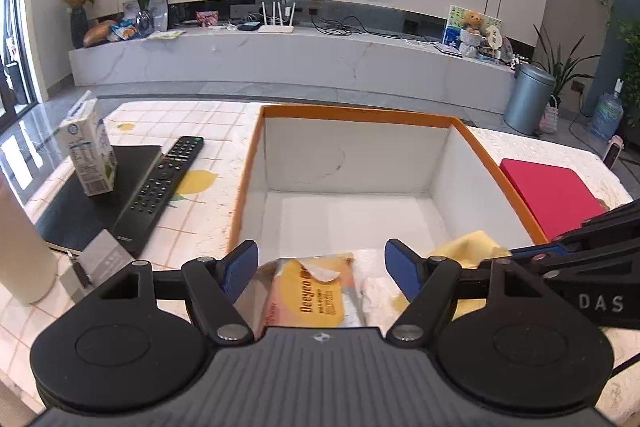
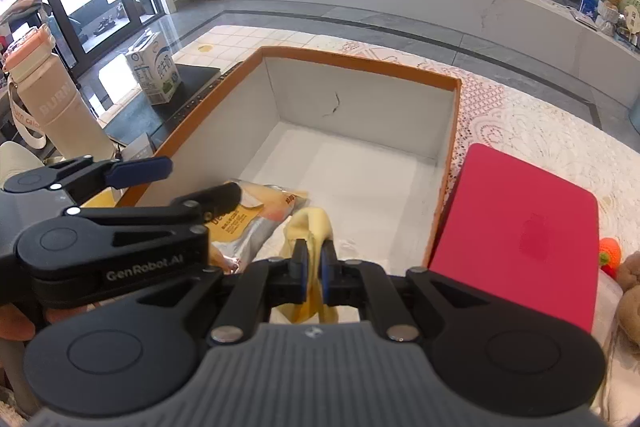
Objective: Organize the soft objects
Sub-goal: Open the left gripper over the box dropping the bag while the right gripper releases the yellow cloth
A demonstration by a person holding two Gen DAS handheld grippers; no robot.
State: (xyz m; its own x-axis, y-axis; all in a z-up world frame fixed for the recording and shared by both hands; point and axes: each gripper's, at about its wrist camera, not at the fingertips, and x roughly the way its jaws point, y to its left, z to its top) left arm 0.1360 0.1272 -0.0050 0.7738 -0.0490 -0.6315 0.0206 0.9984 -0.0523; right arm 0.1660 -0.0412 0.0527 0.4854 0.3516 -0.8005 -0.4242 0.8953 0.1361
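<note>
An orange-rimmed white box (image 1: 440,119) (image 2: 456,83) stands on the table. A yellow snack packet (image 1: 320,295) (image 2: 248,215) lies inside at its near end. My left gripper (image 1: 320,263) is open, its blue pads either side of the packet and just above it; it also shows in the right wrist view (image 2: 192,183). My right gripper (image 2: 314,259) is shut on a pale yellow cloth (image 2: 310,227) that hangs over the box's near end; the cloth also shows in the left wrist view (image 1: 472,247).
A red case (image 2: 520,231) (image 1: 552,191) lies right of the box, with a brown plush toy (image 2: 630,291) and an orange knitted thing (image 2: 610,257) beyond it. Left of the box are a remote (image 1: 164,183), a milk carton (image 1: 90,151) (image 2: 154,71) and a beige bottle (image 2: 60,107).
</note>
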